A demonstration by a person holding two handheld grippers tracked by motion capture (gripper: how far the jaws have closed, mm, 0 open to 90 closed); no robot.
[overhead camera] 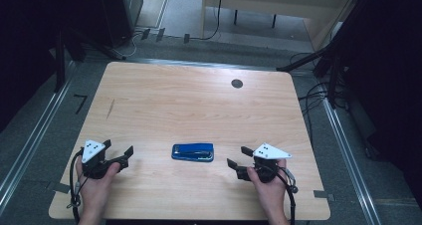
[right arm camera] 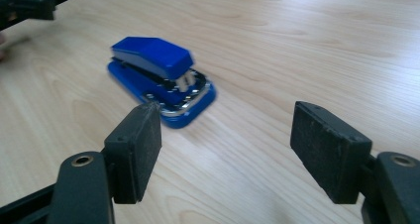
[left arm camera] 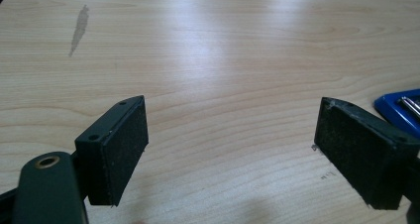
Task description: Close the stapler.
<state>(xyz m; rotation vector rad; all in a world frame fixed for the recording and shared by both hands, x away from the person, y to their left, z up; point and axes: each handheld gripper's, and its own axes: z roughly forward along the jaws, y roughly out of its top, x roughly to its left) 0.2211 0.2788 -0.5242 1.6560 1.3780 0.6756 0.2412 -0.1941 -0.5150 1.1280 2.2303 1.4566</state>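
A blue stapler (overhead camera: 193, 152) lies flat on the desk (overhead camera: 199, 100), between the two grippers and touching neither. The left gripper (overhead camera: 124, 156) has its fingers (left arm camera: 119, 144) released, with bare desk between them and the stapler off to their right. The right gripper (overhead camera: 238, 158) also has its fingers (right arm camera: 138, 144) released and empty, with the stapler just ahead of its left finger.
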